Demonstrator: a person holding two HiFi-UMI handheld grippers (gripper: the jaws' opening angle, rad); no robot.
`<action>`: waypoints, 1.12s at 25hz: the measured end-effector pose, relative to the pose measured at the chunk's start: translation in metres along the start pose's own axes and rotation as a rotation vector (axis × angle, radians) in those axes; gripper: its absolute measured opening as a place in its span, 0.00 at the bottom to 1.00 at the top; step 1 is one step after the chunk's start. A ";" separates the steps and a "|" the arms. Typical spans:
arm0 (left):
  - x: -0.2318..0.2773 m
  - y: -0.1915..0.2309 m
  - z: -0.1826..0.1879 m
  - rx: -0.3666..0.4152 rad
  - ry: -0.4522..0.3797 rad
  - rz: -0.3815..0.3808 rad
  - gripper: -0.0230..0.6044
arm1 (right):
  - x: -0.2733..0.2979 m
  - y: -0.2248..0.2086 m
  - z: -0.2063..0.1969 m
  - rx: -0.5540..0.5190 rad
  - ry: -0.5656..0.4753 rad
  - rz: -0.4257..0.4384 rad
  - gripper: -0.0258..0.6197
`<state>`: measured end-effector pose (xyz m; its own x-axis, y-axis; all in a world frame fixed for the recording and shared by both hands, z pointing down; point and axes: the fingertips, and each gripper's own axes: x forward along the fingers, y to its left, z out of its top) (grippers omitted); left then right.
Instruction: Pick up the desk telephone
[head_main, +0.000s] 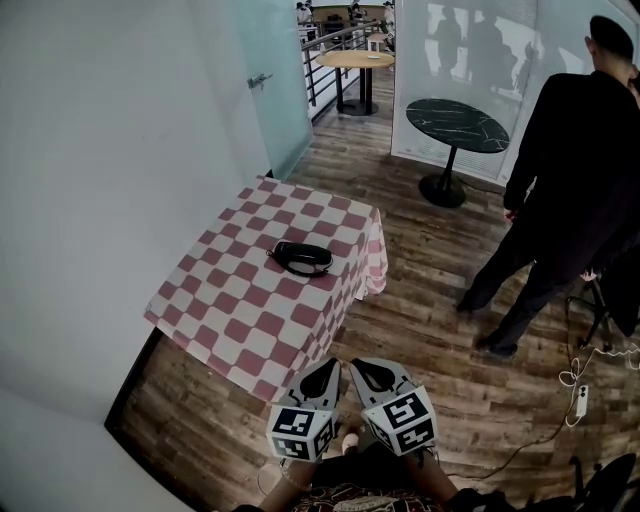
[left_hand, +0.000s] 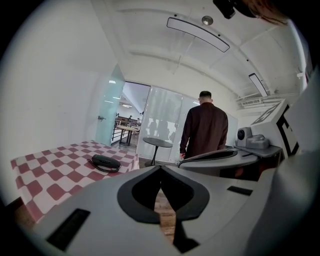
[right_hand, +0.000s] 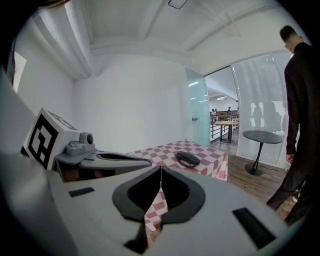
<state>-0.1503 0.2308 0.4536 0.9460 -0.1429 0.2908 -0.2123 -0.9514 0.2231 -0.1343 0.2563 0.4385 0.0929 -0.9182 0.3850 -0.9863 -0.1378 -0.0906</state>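
Head view first: where is the desk telephone (head_main: 301, 258)?
It lies near the middle of the checked table (head_main: 220, 312), which stands against the white wall.
And the grippers?
Both are low and side by side, off the table's near corner and well apart from the telephone. The left gripper (head_main: 329, 366) has its jaws pressed together on nothing, and so does the right gripper (head_main: 357, 368).
Anyone else?
A person in dark clothes (head_main: 570, 190) stands on the wood floor (head_main: 430, 330).

We're seeing the left gripper (head_main: 333, 362) and right gripper (head_main: 353, 362) wearing pale grey shells with black teardrop recesses, each carrying a white cube (head_main: 300, 432) printed with black square markers; we're wearing a dark patterned garment (head_main: 350, 497) below them
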 end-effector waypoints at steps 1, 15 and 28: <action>0.003 0.001 0.001 -0.001 0.000 0.004 0.04 | 0.002 -0.002 0.001 -0.001 -0.001 0.004 0.07; 0.072 0.026 0.034 -0.016 -0.011 0.073 0.04 | 0.044 -0.061 0.029 -0.012 0.005 0.064 0.07; 0.139 0.028 0.060 -0.027 -0.028 0.147 0.04 | 0.065 -0.126 0.052 -0.057 0.008 0.136 0.07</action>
<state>-0.0104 0.1683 0.4447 0.9105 -0.2885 0.2962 -0.3556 -0.9120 0.2047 0.0028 0.1947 0.4271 -0.0435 -0.9239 0.3801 -0.9958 0.0095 -0.0907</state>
